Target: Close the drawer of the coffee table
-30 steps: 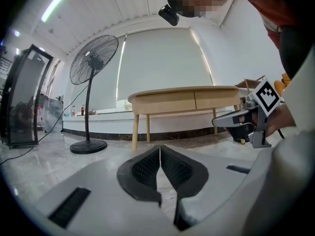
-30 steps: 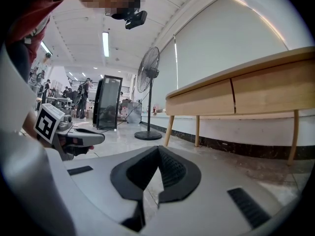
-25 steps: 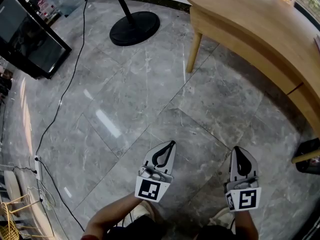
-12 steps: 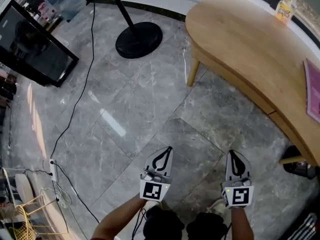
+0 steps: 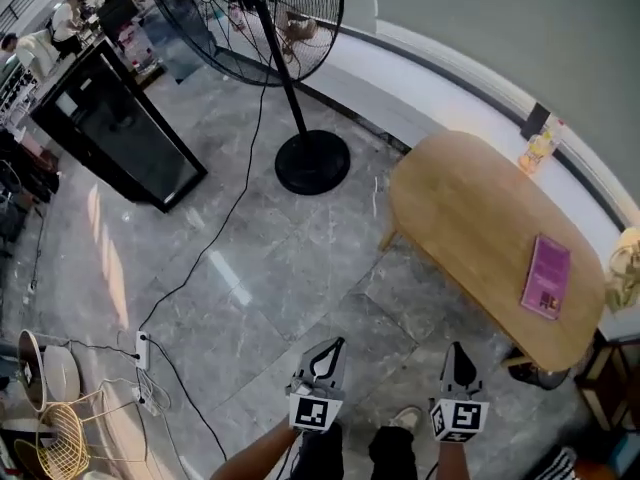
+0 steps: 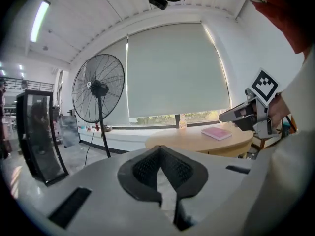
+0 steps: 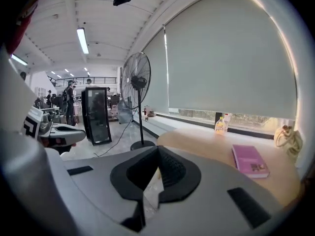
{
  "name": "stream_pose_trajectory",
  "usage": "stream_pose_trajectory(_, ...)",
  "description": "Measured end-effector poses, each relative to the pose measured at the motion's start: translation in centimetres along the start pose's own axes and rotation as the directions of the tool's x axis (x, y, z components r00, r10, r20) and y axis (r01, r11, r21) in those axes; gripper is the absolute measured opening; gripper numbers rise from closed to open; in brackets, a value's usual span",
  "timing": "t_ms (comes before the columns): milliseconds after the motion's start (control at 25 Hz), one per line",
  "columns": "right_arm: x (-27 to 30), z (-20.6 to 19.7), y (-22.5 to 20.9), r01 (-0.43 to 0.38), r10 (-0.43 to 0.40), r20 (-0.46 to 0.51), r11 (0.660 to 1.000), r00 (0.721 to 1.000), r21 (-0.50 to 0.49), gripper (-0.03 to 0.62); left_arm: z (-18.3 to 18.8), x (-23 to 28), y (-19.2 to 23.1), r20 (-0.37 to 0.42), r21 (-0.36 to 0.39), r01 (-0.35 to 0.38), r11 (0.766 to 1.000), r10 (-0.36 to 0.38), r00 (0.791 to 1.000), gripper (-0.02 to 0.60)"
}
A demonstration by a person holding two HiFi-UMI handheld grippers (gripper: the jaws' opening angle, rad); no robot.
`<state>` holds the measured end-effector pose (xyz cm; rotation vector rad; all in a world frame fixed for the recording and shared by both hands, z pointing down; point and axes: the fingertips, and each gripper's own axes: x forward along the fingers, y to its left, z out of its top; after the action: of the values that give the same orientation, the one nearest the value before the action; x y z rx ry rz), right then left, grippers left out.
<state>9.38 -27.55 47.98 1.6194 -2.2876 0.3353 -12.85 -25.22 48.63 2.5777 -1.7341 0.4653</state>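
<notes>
Both units, the left gripper (image 5: 333, 348) and the right gripper (image 5: 458, 356), are closed on nothing and well apart from the coffee table (image 5: 470, 218), which stands ahead and to their right with no drawer visibly protruding, so closing appears complete.

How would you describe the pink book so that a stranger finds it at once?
Find the oval wooden table by the wall. The pink book lies flat near its right end. Unlike the upright yellow bottle, it is flat and pink.
</notes>
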Motion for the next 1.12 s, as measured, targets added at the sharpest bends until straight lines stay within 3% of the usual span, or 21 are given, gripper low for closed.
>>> stream_pose_trajectory(200, -4.1, 12.9, 1.1, -0.017, 0.017, -0.001, 0.999, 1.0, -0.035, -0.003, 11.6, -3.9, 3.3, -0.037, -0.09, -0.042, 0.995, 0.039, 0.999, 0.008)
stream_pose_trajectory(320, -8.1, 17.8, 3.4, -0.063, 0.06, -0.026, 0.993, 0.998, -0.099, -0.003, 16.9, -8.2, 4.7, -0.064, -0.182, -0.073, 0.981, 0.062, 0.996, 0.008)
stream_pose_trajectory(400, -10.2, 20.8, 3.8, -0.086, 0.084, -0.022, 0.989, 0.996, -0.123, -0.003, 20.4, -10.1, 5.4, -0.059, -0.2, -0.105, 0.974, 0.095, 0.994, 0.008)
stream_pose_trajectory(560, -12.8, 25.6, 5.2, -0.106, 0.113, 0.043, 0.985, 0.993, -0.138, -0.003, 26.3, -13.2, 7.0, -0.008, -0.188, -0.152, 0.97, 0.154, 0.988, 0.008)
stream_pose_trajectory(840, -15.4, 34.1, 7.8, -0.099, 0.128, 0.192, 0.983, 0.973, -0.156, -0.003, 33.2, -16.8, 11.1, 0.066, -0.141, -0.228, 0.963, 0.239, 0.969, 0.008)
stream_pose_trajectory(960, -16.5, 38.5, 9.2, -0.104, 0.154, 0.262, 0.975, 0.953, -0.194, -0.003, 36.2, -19.0, 13.3, 0.128, -0.091, -0.277, 0.956, 0.287, 0.949, 0.008)
stream_pose_trajectory(1120, -17.2, 43.1, 12.5, -0.124, 0.198, 0.355, 0.967, 0.914, -0.221, -0.003, 39.2, -22.7, 16.7, 0.228, -0.047, -0.358, 0.933, 0.359, 0.905, 0.008)
